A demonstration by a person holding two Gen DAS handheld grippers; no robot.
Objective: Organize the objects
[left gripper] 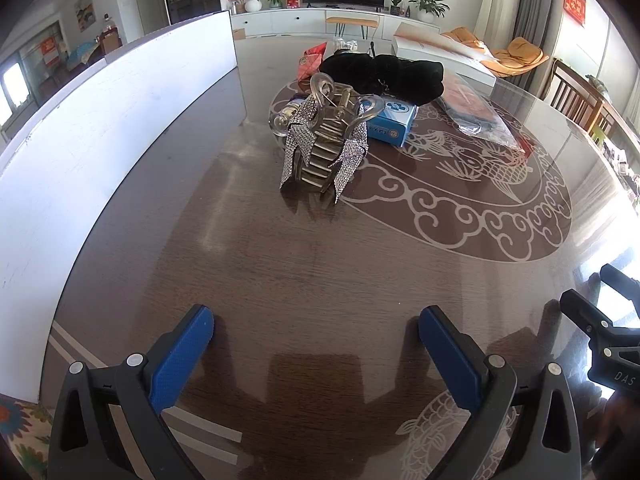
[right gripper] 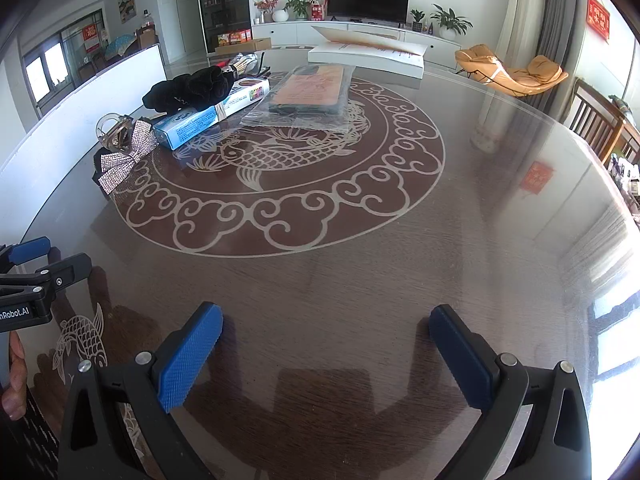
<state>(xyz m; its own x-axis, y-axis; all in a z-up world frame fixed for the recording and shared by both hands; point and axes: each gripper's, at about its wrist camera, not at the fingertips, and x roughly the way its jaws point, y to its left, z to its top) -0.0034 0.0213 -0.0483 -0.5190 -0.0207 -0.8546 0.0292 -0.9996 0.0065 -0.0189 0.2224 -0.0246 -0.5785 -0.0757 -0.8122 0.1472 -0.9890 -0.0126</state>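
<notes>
A hair claw clip with a rhinestone bow (left gripper: 324, 148) stands on the dark round table (left gripper: 280, 280), straight ahead of my left gripper (left gripper: 316, 324), which is open and empty. The clip also shows in the right wrist view (right gripper: 120, 148) at the far left. Behind it lie a blue-and-white box (left gripper: 390, 122) (right gripper: 212, 114), a black velvet scrunchie (left gripper: 384, 72) (right gripper: 188, 88) and a phone case in a clear bag (left gripper: 476, 112) (right gripper: 308, 96). My right gripper (right gripper: 326, 328) is open and empty over bare table.
A white board (left gripper: 100, 128) stands along the table's left edge. A large white flat box (right gripper: 368, 56) lies at the far side. The right gripper's body shows at the right of the left wrist view (left gripper: 600, 320). Wooden chairs (right gripper: 596, 120) stand to the right.
</notes>
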